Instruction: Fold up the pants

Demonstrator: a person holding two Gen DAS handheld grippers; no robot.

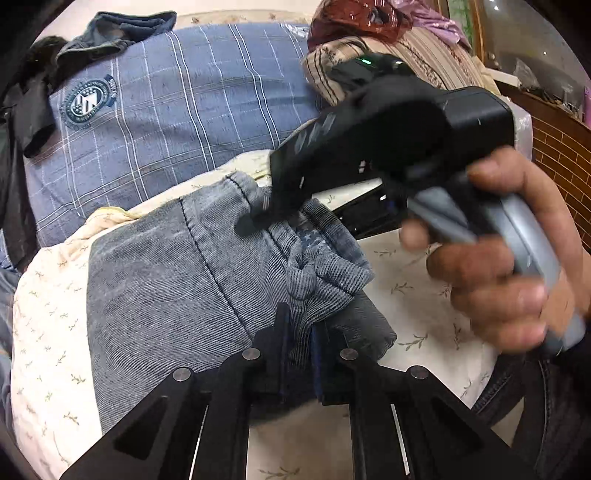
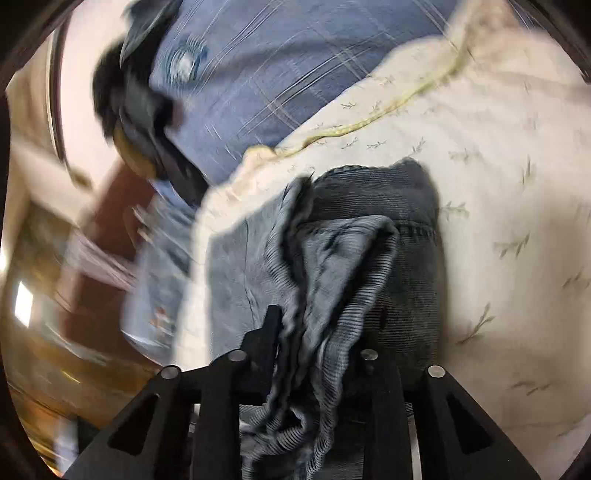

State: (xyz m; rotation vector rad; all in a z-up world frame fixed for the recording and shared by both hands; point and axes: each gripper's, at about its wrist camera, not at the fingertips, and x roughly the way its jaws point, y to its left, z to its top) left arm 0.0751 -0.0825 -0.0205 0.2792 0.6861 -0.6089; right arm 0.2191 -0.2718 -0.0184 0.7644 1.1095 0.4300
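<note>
Grey-blue denim pants (image 1: 177, 280) lie on a cream leaf-print sheet (image 1: 48, 306). My left gripper (image 1: 301, 354) is shut on a bunched ribbed part of the pants at their right edge. The right gripper (image 1: 258, 218), held by a hand (image 1: 509, 266), reaches in from the right and pinches the pants' upper edge. In the blurred right wrist view, my right gripper (image 2: 314, 343) is shut on a gathered fold of the pants (image 2: 343, 266), which hangs between the fingers over a darker folded layer (image 2: 399, 192).
A blue plaid bedcover with a crest (image 1: 166, 110) lies behind the sheet. Dark clothes (image 1: 110, 33) are heaped at the far left. Striped and red bedding (image 1: 369, 33) is piled at the back right. A brick-pattern wall (image 1: 561, 155) is on the right.
</note>
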